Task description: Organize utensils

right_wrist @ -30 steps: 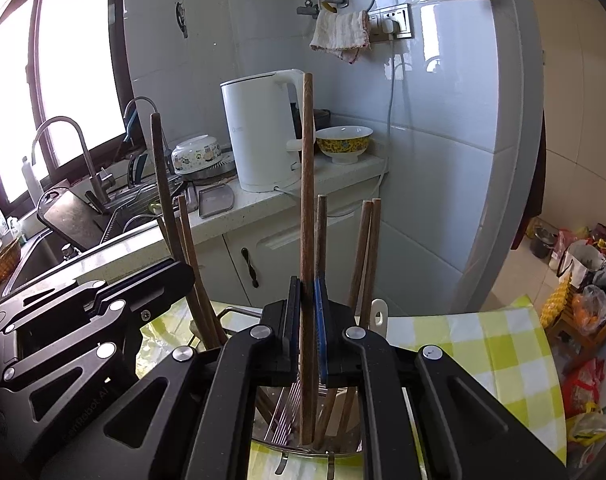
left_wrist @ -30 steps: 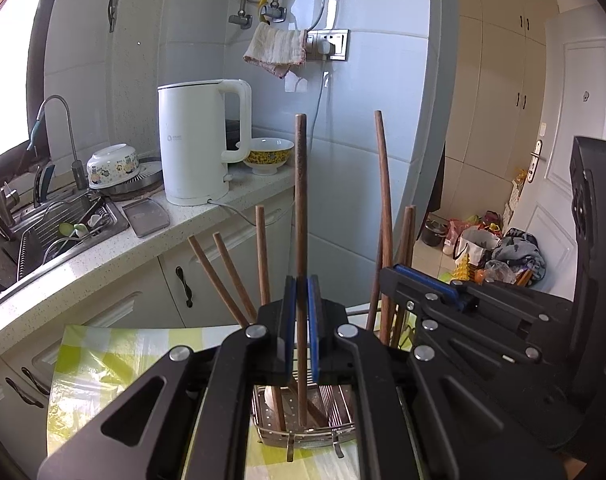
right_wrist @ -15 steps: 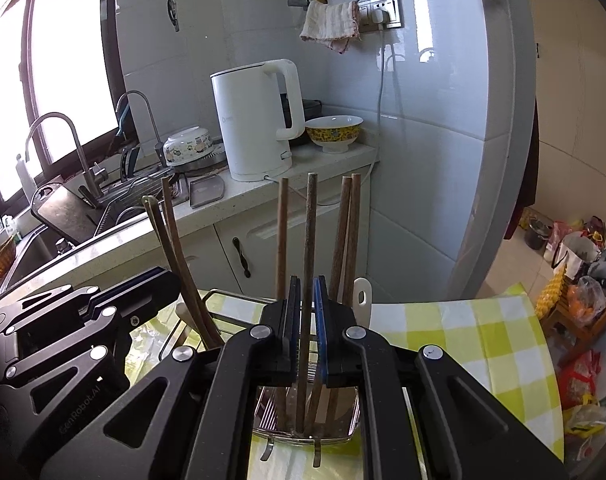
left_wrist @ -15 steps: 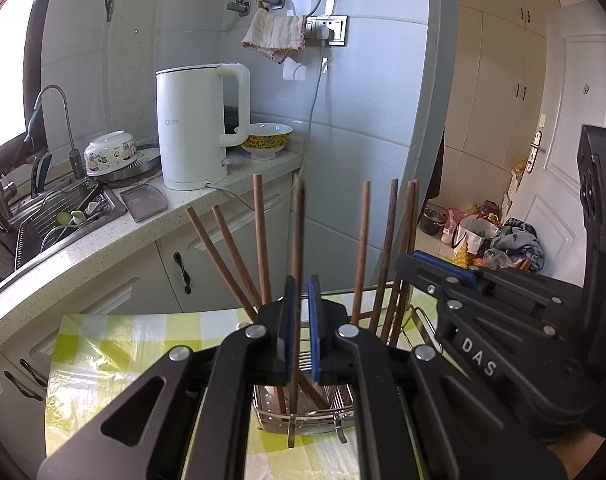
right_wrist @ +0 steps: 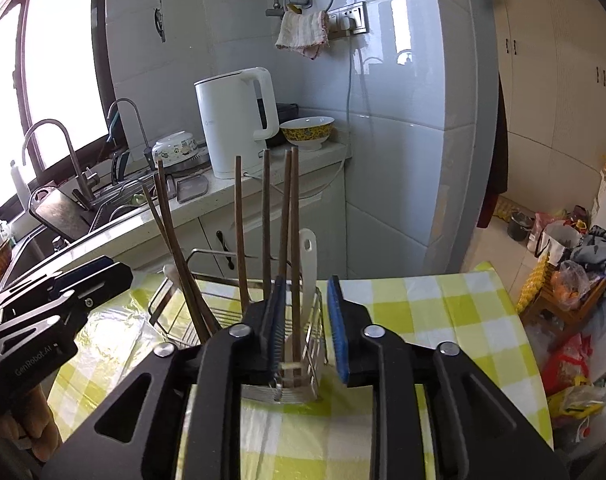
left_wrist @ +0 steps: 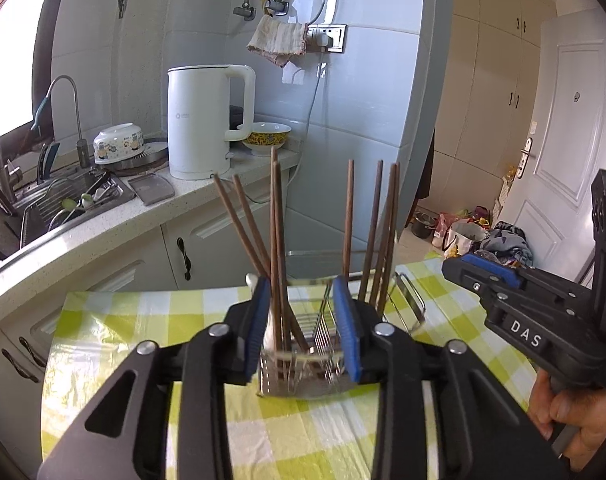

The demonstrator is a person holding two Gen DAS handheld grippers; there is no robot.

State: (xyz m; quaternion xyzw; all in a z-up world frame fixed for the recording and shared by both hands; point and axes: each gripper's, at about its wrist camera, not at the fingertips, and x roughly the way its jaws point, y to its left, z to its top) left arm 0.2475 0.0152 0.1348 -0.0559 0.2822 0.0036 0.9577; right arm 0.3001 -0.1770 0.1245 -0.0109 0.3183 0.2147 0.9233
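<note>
A steel wire utensil rack (left_wrist: 413,304) (right_wrist: 175,296) stands on the yellow checked tablecloth. Several dark wooden chopsticks (left_wrist: 347,216) (right_wrist: 266,216) stand upright in it, with a white spoon handle (right_wrist: 307,264) among them. My left gripper (left_wrist: 306,332) is open just in front of the rack, its blue pads on either side of the chopsticks, holding nothing. My right gripper (right_wrist: 306,328) is open in front of the rack's right end and is empty. The right gripper also shows at the right of the left wrist view (left_wrist: 483,270).
A kitchen counter (left_wrist: 103,232) runs behind the table with a white kettle (left_wrist: 199,120), two bowls and a sink (left_wrist: 63,204). A tiled wall corner (right_wrist: 455,120) is behind the table. Bags and clutter (right_wrist: 575,264) lie on the floor at right.
Both grippers lowered their chopsticks into the rack, opened their jaws and let go. Both have drawn back a little from the rack.
</note>
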